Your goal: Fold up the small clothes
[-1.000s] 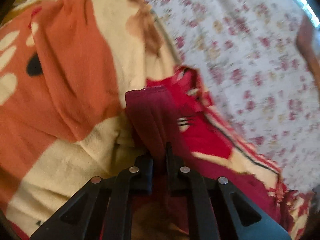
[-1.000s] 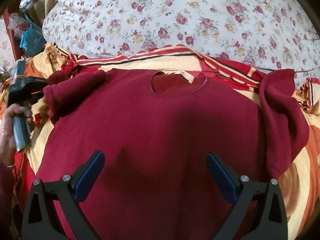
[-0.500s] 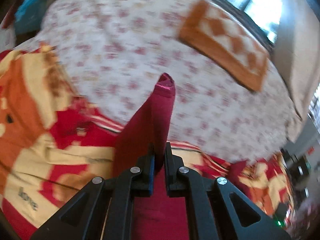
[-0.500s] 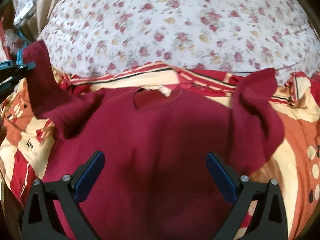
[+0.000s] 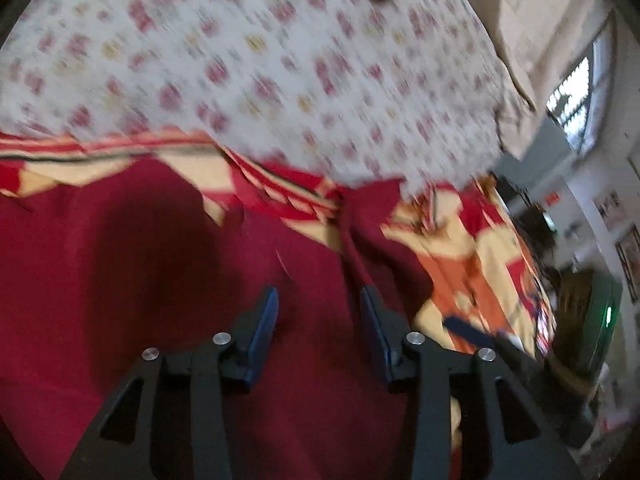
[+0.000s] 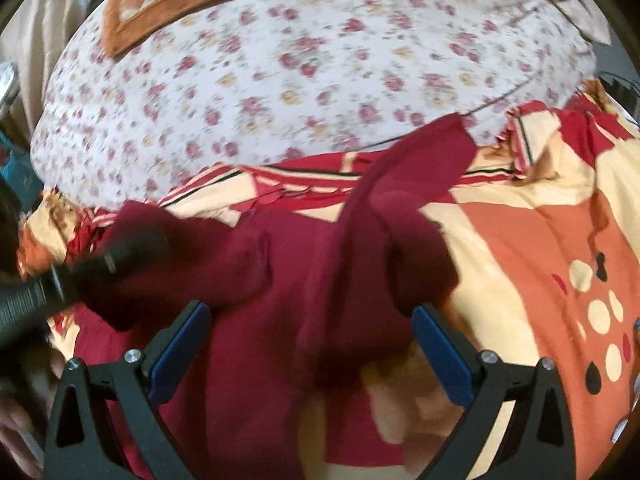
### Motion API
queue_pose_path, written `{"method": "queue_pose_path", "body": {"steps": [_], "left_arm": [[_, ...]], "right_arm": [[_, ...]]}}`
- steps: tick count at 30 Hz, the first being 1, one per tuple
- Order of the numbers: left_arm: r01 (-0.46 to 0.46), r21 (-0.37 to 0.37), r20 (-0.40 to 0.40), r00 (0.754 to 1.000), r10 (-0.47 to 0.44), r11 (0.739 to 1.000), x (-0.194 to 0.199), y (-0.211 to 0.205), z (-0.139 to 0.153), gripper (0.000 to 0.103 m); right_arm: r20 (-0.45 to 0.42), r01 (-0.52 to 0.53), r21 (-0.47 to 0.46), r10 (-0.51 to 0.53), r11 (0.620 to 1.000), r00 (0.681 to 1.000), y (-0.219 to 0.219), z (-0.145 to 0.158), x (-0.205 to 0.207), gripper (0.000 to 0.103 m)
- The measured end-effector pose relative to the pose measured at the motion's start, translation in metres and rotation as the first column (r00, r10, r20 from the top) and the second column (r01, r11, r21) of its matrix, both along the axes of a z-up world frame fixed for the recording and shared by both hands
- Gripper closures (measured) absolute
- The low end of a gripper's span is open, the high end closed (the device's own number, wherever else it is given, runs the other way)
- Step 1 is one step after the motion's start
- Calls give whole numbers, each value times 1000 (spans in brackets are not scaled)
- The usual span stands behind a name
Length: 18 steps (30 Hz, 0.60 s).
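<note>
A maroon sweater (image 6: pixel 288 300) lies front-up on a patterned blanket (image 6: pixel 540 240). Its left sleeve (image 6: pixel 168 248) is folded in across the chest. The other sleeve (image 6: pixel 400 208) lies crumpled, its cuff pointing toward the floral sheet. My left gripper (image 5: pixel 319 294) hovers over the sweater's body (image 5: pixel 140 280), jaws opening, and no cloth is pinched between the blue pads. Its black body (image 6: pixel 36 296) shows blurred at the left of the right wrist view. My right gripper (image 6: pixel 310 310) stands wide open above the sweater's lower right part, holding nothing.
A white floral sheet (image 6: pixel 320 60) covers the bed beyond the blanket, with an orange checked cloth (image 6: pixel 180 0) at its far end. In the left wrist view the bed's edge drops to a room with a window and a dark object with a green light (image 5: pixel 592 320).
The left gripper lifted the left sleeve, swung it over the sweater's body and let it go as its jaws parted. The right gripper drifted toward the right sleeve, still open.
</note>
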State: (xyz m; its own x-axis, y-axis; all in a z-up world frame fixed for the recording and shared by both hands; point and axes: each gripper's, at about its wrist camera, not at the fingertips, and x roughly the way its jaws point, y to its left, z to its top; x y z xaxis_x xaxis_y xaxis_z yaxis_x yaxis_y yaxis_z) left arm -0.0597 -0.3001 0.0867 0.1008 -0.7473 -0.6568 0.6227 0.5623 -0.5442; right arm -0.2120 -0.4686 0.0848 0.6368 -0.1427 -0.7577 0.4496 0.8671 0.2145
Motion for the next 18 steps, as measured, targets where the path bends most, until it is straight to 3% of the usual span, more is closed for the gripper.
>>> {"method": "queue_pose_path", "body": {"steps": [3, 7, 8, 12, 14, 16, 17, 18], "left_arm": [[15, 16, 44, 999, -15, 1000, -8, 18, 11, 81], [-147, 113, 188, 974, 124, 983, -1, 77, 23, 81], [-214, 151, 222, 959, 178, 965, 4, 93, 21, 81], [-454, 315, 318, 878, 358, 833, 27, 143, -1, 81], [-477, 334, 274, 874, 401, 813, 34, 157, -14, 81], [-475, 348, 231, 879, 418, 808, 38, 164, -28, 81], [-482, 357, 235, 875, 422, 800, 38, 166, -32, 81], [-486, 364, 245, 873, 422, 794, 36, 164, -35, 81]], "right_arm": [[19, -17, 0, 17, 1000, 1000, -3, 3, 3, 0], [24, -125, -24, 126, 992, 992, 6, 6, 21, 2], [17, -148, -32, 148, 989, 989, 11, 7, 28, 6], [-27, -206, -51, 205, 977, 978, 23, 0, 66, 9], [-104, -216, -24, 212, 976, 972, 28, -17, 91, 9], [-139, -219, -18, 214, 976, 967, 31, -32, 107, 12], [-162, -227, -24, 221, 973, 962, 34, -40, 115, 23], [-192, -254, -25, 245, 967, 950, 38, -50, 124, 52]]}}
